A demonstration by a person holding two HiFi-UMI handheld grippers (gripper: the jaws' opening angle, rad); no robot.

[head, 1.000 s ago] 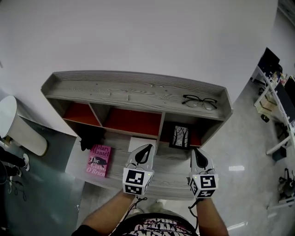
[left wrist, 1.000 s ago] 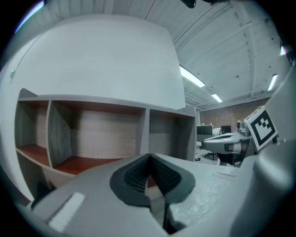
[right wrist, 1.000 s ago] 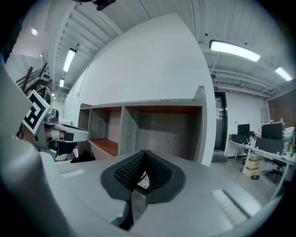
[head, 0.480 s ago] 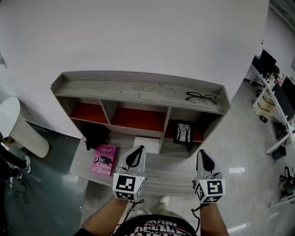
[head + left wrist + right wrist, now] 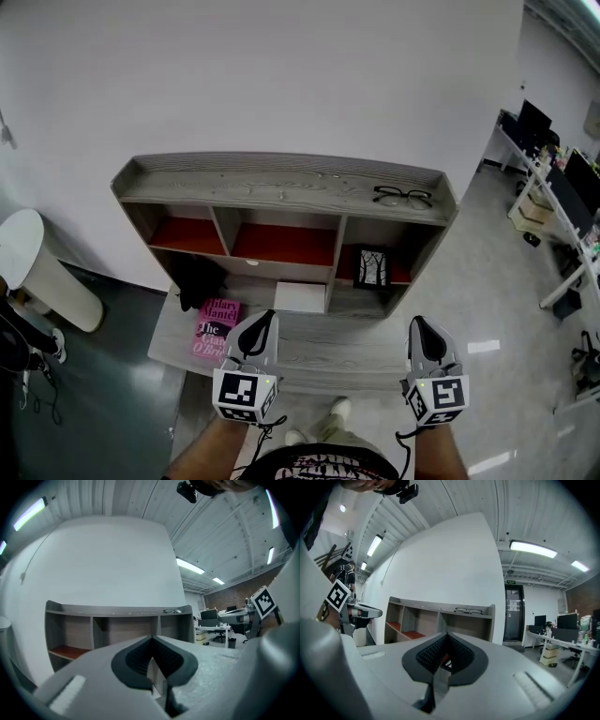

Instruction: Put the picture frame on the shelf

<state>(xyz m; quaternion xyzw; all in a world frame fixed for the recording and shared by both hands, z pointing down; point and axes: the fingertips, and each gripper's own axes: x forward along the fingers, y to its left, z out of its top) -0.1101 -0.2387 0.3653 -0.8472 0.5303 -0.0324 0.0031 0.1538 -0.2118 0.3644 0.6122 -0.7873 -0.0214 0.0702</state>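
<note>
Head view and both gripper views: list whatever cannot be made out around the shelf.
Picture frame: head view, print too small to read; right gripper view, mostly hidden behind the right tongs.
Dark thing beside the pink book: head view, in shadow, unidentifiable.
Desk top: left gripper view, blocked by the left tongs.
</note>
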